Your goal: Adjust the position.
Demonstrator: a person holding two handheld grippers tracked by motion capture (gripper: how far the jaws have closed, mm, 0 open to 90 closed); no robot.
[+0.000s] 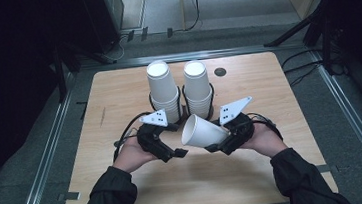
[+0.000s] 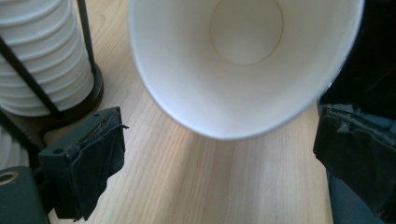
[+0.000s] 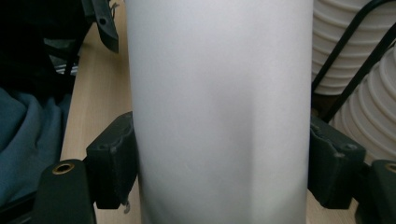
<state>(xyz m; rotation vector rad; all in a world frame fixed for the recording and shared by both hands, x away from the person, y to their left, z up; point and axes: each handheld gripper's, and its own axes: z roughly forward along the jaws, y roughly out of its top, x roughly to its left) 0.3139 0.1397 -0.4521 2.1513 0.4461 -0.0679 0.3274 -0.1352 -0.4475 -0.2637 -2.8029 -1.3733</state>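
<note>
A single white paper cup lies on its side above the wooden table, and my right gripper is shut on its wall. In the right gripper view the two black jaws press both sides of the cup. The cup's open mouth points at my left gripper, which stands open just left of the rim, its jaws wide apart and touching nothing. Behind the grippers stand two stacks of upside-down white cups, each in a black wire holder.
A small dark round grommet sits in the table's far right part. One cup stack is close on the left gripper's left side. Metal rails and dark stand legs run along the floor around the table.
</note>
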